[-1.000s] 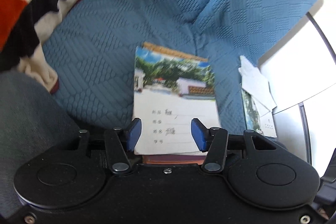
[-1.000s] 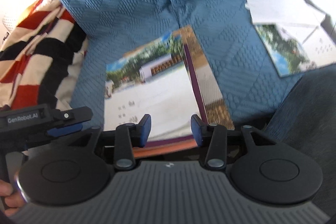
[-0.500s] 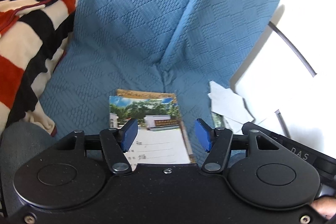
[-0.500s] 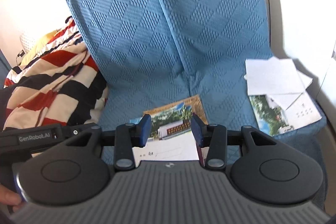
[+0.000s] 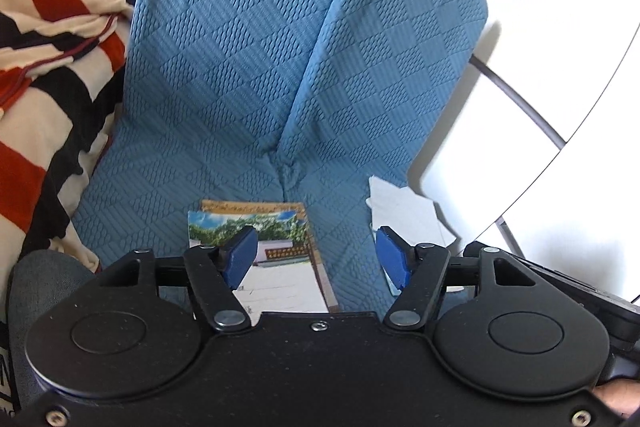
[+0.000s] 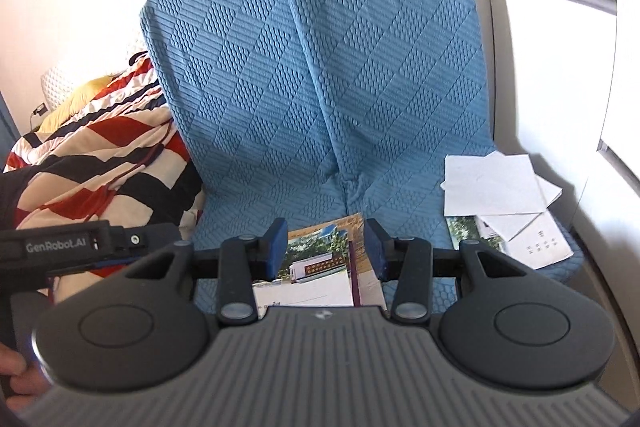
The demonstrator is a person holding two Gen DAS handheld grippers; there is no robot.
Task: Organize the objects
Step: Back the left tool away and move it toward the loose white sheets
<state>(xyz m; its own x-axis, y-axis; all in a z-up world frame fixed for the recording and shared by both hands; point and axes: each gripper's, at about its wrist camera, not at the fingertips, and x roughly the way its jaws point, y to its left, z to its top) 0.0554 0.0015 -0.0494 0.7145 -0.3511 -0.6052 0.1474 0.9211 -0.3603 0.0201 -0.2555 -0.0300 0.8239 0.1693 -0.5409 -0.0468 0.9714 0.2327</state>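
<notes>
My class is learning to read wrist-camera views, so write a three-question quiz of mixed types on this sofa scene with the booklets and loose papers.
1. True or false: the left hand-held gripper is shut on a booklet.
2. Multiple choice: the stacked booklets lie (A) on the striped blanket, (B) on the blue sofa seat, (C) on the floor.
3. Fill in: the loose papers lie to the ____ of the stacked booklets in the right wrist view.

Key: 1 false, both hand-held grippers, the right hand-held gripper included, are open and hold nothing; 2 B; 3 right.
</notes>
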